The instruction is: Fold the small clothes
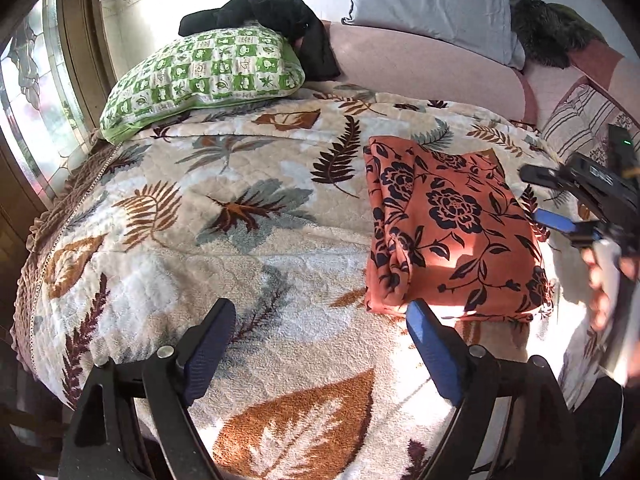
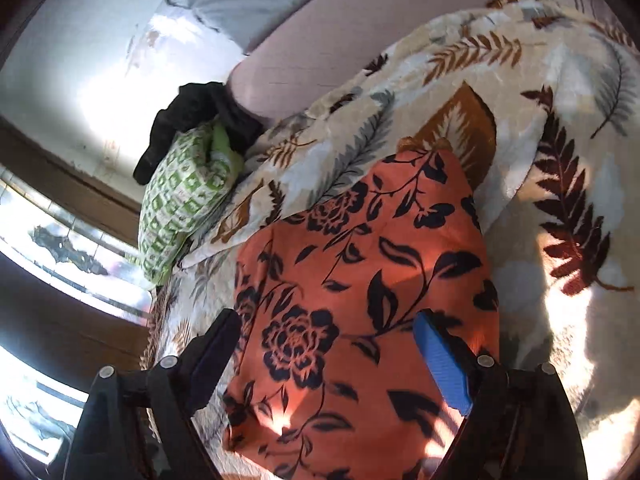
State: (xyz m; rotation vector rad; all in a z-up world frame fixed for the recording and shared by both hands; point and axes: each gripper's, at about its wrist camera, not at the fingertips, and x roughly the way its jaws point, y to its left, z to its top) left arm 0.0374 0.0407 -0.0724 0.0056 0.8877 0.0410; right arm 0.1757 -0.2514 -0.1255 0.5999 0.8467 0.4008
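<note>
The folded orange floral cloth (image 1: pixel 452 232) lies on the leaf-patterned blanket (image 1: pixel 240 240) covering the bed, near a green checked pillow (image 1: pixel 200 76) and the window (image 1: pixel 24 92). The left gripper (image 1: pixel 320 356) and the right gripper (image 2: pixel 328 364) are both spread wide, holding nothing.

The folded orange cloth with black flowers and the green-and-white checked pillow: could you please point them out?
folded orange cloth with black flowers (image 1: pixel 452 232), left wrist view, middle of its top face.
green-and-white checked pillow (image 1: pixel 204 76), left wrist view, centre of its top.
</note>
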